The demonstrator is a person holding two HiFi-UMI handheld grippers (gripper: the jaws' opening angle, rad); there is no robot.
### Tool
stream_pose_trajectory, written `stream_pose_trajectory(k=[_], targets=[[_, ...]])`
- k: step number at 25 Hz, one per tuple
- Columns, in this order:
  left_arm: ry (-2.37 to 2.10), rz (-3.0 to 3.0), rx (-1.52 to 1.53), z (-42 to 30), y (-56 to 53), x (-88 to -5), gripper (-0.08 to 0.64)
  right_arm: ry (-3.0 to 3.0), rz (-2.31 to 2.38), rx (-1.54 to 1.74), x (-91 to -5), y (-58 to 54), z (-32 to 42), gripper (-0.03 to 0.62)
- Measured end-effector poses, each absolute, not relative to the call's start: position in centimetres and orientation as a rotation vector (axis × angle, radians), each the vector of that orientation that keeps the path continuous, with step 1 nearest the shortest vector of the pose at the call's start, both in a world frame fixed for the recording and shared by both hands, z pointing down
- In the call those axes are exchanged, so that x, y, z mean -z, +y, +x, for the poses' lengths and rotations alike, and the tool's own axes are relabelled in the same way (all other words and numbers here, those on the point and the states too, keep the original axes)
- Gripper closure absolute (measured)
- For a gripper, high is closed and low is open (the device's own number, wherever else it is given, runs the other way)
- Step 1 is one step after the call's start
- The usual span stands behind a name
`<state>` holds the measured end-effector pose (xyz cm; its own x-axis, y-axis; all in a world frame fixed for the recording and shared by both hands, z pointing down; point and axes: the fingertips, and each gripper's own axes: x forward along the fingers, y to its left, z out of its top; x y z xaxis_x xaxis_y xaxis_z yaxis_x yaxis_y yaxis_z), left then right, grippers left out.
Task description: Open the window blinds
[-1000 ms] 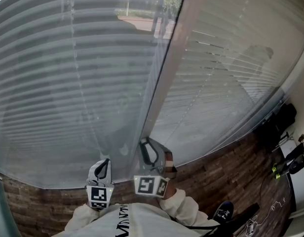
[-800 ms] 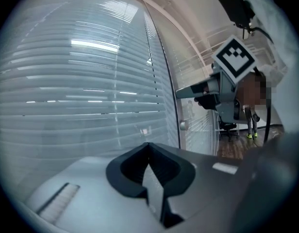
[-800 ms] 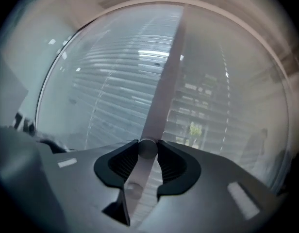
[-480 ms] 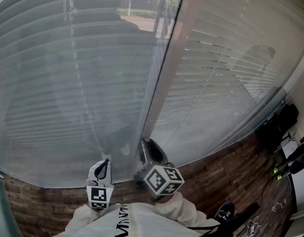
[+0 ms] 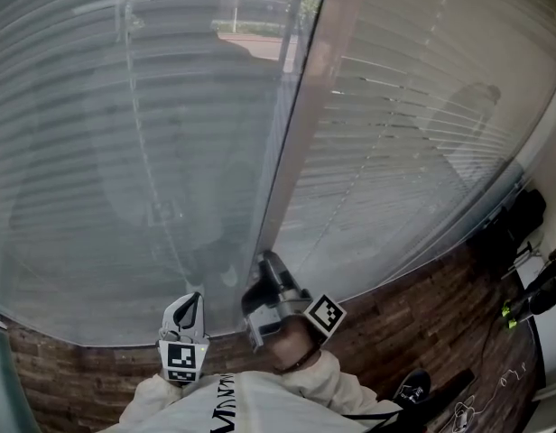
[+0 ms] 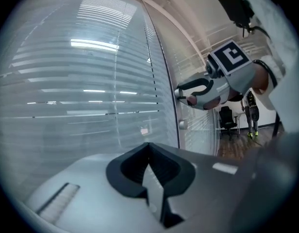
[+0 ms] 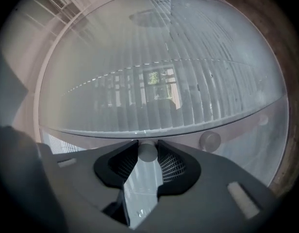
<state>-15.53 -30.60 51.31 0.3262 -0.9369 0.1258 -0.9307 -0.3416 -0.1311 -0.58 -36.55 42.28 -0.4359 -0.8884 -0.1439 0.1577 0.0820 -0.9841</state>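
Slatted blinds [image 5: 125, 152] sit behind glass on both sides of a pale upright frame [image 5: 301, 133]. At the foot of that frame my right gripper [image 5: 263, 264] is shut on a small round blind knob [image 7: 147, 152], which shows pinched between its pads [image 7: 169, 161]. The left gripper view catches the right gripper [image 6: 181, 92] from the side, against the frame. My left gripper [image 5: 189, 300] hangs just left of it, close to the glass, its jaws together and holding nothing. A second round knob [image 7: 209, 141] sits on the frame beside the held one.
Wood-pattern floor [image 5: 395, 332] runs below the window. Dark equipment [image 5: 508, 224] stands at the right edge, and a shoe [image 5: 409, 386] shows at the bottom. An office chair [image 6: 228, 118] and a standing person [image 6: 250, 115] are far off to the right.
The right gripper has rolled about its own axis on the knob; its marker cube swung round to the right side. The left gripper has stayed put.
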Motion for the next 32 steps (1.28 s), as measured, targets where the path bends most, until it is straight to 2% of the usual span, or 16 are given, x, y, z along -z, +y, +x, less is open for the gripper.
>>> stream_pose_trajectory(k=[3, 7, 9, 10, 20, 27, 30, 32], targets=[[1.781, -2.529, 0.275, -15.4, -30.6, -51.3, 0.560, 1.616, -0.816, 1.434, -41.9, -36.6, -0.7, 0.463], [1.789, -2.527, 0.278, -15.6, -30.3, -51.4, 0.560, 2.049, -1.059, 1.117, -40.7, -36.5, -0.9, 0.459], [1.794, -2.527, 0.281, -15.6, -30.2, -51.5, 0.560, 2.239, -1.219, 0.915, -40.3, -36.4, -0.6, 0.414], [1.796, -2.528, 0.281, -15.6, -30.2, -51.5, 0.560, 2.327, -1.287, 0.804, -40.1, -36.3, -0.6, 0.413], [1.805, -2.536, 0.274, -15.0, -30.1, -51.8, 0.560, 3.044, -1.684, -0.605, -40.2, -35.0, -3.2, 0.410], [1.810, -2.533, 0.254, -14.6, -30.3, -51.7, 0.560, 2.971, -1.838, -1.680, -41.7, -35.2, -3.6, 0.408], [1.811, -2.533, 0.260, -14.5, -30.2, -51.8, 0.560, 2.872, -1.842, -2.011, -42.3, -35.4, -3.7, 0.410], [1.816, -2.531, 0.259, -14.5, -30.2, -51.8, 0.560, 2.784, -1.864, -2.160, -42.3, -35.4, -3.7, 0.434]])
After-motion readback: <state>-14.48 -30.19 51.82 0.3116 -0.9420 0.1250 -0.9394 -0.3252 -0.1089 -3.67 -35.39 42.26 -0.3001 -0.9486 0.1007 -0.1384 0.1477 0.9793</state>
